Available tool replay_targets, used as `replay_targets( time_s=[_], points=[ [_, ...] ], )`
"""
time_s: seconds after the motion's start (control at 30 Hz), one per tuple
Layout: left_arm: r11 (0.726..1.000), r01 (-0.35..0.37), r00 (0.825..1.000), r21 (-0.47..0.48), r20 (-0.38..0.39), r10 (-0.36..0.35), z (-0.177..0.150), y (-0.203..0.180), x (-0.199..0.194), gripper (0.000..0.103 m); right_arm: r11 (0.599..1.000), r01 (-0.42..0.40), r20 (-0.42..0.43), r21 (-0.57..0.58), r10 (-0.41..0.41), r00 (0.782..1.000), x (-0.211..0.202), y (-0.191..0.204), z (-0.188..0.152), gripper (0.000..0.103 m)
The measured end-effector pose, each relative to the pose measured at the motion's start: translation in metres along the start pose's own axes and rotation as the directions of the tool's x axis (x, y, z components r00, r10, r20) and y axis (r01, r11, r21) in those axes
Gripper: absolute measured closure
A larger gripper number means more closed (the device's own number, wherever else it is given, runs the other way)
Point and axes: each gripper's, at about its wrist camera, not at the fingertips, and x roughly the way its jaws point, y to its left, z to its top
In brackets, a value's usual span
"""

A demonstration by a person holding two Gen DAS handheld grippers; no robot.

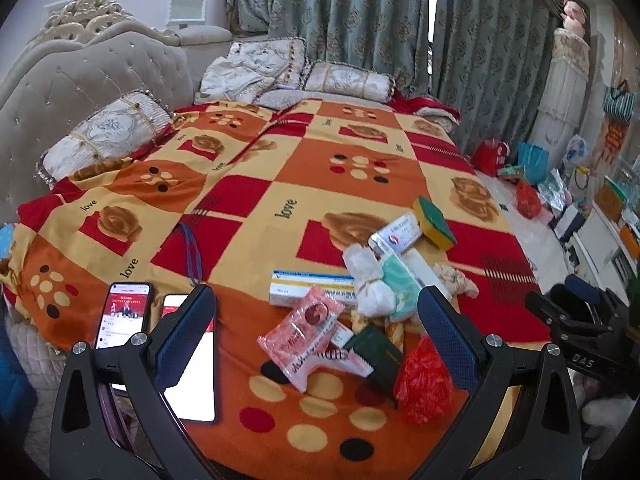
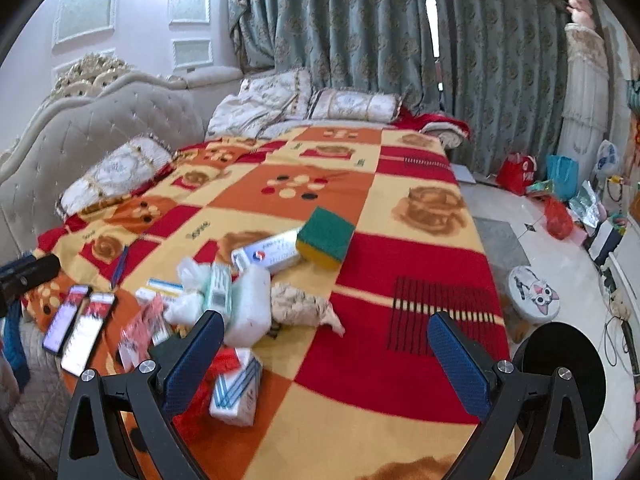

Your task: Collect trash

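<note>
Left gripper point(image 1: 316, 344) held low over the near edge of the bed, jaws spread wide, nothing between them. Right gripper point(image 2: 326, 354) likewise wide apart and empty, over the red and yellow squares of the blanket point(image 2: 404, 264).

Nearest the left gripper: a pink wrapper point(image 1: 310, 336) flat on the blanket, touching a dark green packet point(image 1: 374, 350), with a crumpled red plastic bag point(image 1: 420, 384) just beside the right-hand finger. Two lit phones point(image 1: 124, 314) side by side at the near left, one partly hidden behind the left-hand finger.

A little farther: a blue-and-white box point(image 1: 308, 286), a knotted white bag point(image 1: 366, 276) and a teal-and-white pack point(image 1: 402, 286) heaped together, touching. Crumpled beige paper point(image 2: 304, 306) just right of the heap. A small blue-striped white box point(image 2: 236, 390) close to the right gripper's left-hand finger.

Beyond the heap: a white carton with a red-and-blue logo point(image 2: 268, 256), and a green-and-yellow sponge point(image 2: 326, 238) resting against its far end.

Farthest: pillows point(image 2: 356, 106) at the head of the bed, a tufted headboard point(image 2: 100, 128), patterned curtains point(image 2: 340, 28). Bags point(image 2: 516, 172) on the floor to the right.
</note>
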Motion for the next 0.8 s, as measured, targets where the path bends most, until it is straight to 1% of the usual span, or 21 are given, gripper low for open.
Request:
replay_targets(
  time_s=[0.13,0.2,0.37,0.43,0.5,0.53,0.63,0.67,0.73,0.8],
  points=[
    [0.999,0.036,0.998,0.017,-0.05,-0.035,-0.012,-0.007,0.003,0.002,1.0,-0.021,-0.03,-0.005,0.021,0.999,0.006,-0.003,-0.006,0.002],
    [0.998,0.063,0.994,0.03,-0.087,-0.06,-0.022,-0.013,0.006,0.002,1.0,-0.03,-0.047,-0.006,0.03,0.998,0.01,-0.004,-0.008,0.002],
    [0.992,0.112,0.983,0.052,-0.149,-0.103,-0.042,-0.031,0.017,0.002,1.0,-0.019,-0.072,-0.008,0.019,0.997,0.018,-0.006,-0.014,0.002],
    [0.988,0.138,0.976,0.062,-0.179,-0.125,-0.05,-0.043,0.026,0.002,1.0,-0.015,-0.077,-0.004,0.015,0.997,0.022,-0.009,-0.013,0.002],
    [0.986,0.15,0.972,0.079,-0.196,-0.132,-0.055,-0.052,0.032,0.002,1.0,-0.024,-0.076,-0.007,0.023,0.997,0.029,-0.011,-0.01,0.002],
    [0.984,0.152,0.971,0.088,-0.2,-0.132,-0.058,-0.056,0.035,0.002,1.0,-0.024,-0.076,-0.012,0.023,0.997,0.035,-0.012,-0.007,0.004],
    [0.982,0.141,0.97,0.124,-0.217,-0.112,-0.064,-0.068,0.046,0.002,0.998,-0.058,-0.11,-0.028,0.054,0.992,0.061,-0.013,-0.001,0.018],
    [0.982,0.138,0.969,0.126,-0.224,-0.108,-0.065,-0.07,0.051,0.003,0.997,-0.067,-0.125,-0.029,0.063,0.99,0.071,-0.014,-0.001,0.019],
    [0.982,0.139,0.966,0.125,-0.237,-0.106,-0.067,-0.073,0.057,0.009,0.996,-0.083,-0.152,-0.036,0.076,0.985,0.09,-0.014,0.001,0.019],
    [0.982,0.14,0.959,0.129,-0.265,-0.102,-0.068,-0.075,0.066,0.019,0.993,-0.11,-0.185,-0.041,0.1,0.978,0.109,-0.013,0.002,0.019]
  ],
)
